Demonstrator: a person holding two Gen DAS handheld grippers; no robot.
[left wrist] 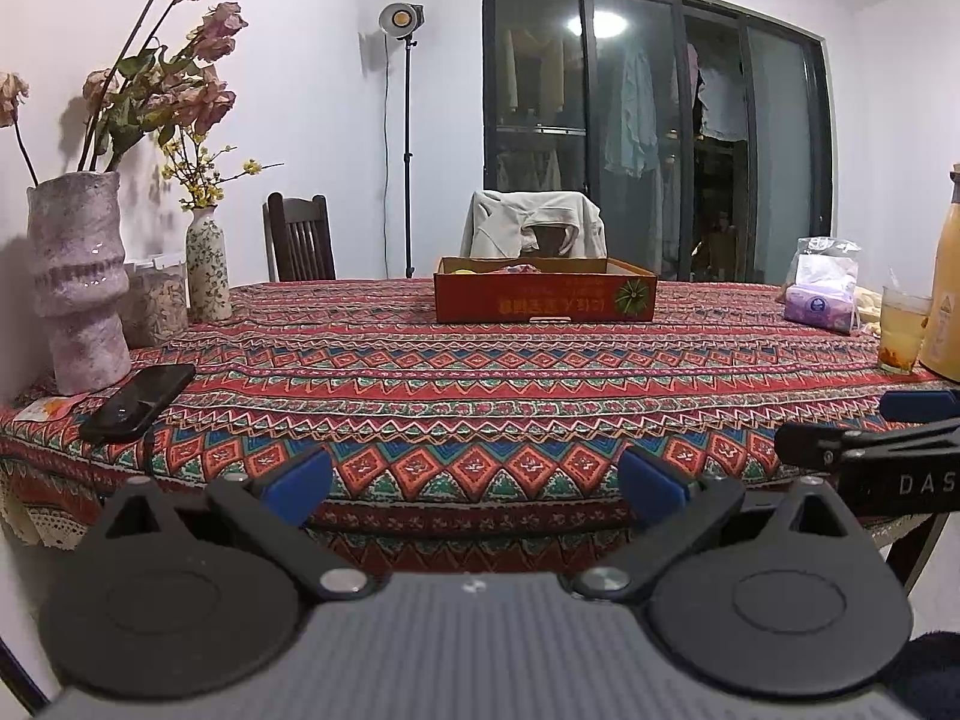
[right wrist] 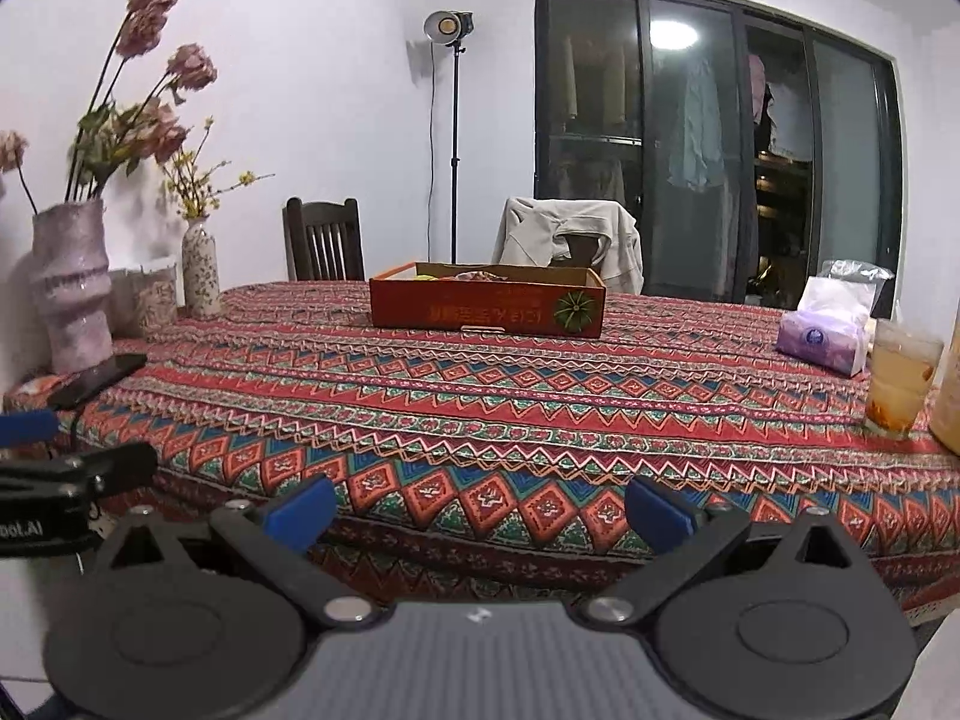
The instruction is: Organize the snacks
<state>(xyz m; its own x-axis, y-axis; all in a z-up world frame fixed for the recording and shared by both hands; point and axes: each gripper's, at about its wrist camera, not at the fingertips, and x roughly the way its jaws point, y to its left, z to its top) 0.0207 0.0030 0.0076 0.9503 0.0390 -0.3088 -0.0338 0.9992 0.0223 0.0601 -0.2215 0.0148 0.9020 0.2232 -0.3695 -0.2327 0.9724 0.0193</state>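
A shallow red cardboard box (left wrist: pixel 545 297) stands at the far middle of the table; it also shows in the right wrist view (right wrist: pixel 487 307). Snack packets lie inside it, mostly hidden by its wall. My left gripper (left wrist: pixel 475 486) is open and empty, held at the near table edge, far from the box. My right gripper (right wrist: pixel 480 513) is open and empty, also at the near edge. Each gripper shows at the side of the other's view: the right one (left wrist: pixel 870 444) and the left one (right wrist: pixel 60 468).
The table has a patterned red cloth (left wrist: pixel 480 384). At left stand a large pink vase (left wrist: pixel 78 282), a small floral vase (left wrist: pixel 207 264) and a black phone (left wrist: pixel 138 402). At right are a tissue pack (left wrist: pixel 819 300), a glass of drink (left wrist: pixel 900 330) and an orange bottle (left wrist: pixel 945 294). Chairs stand behind.
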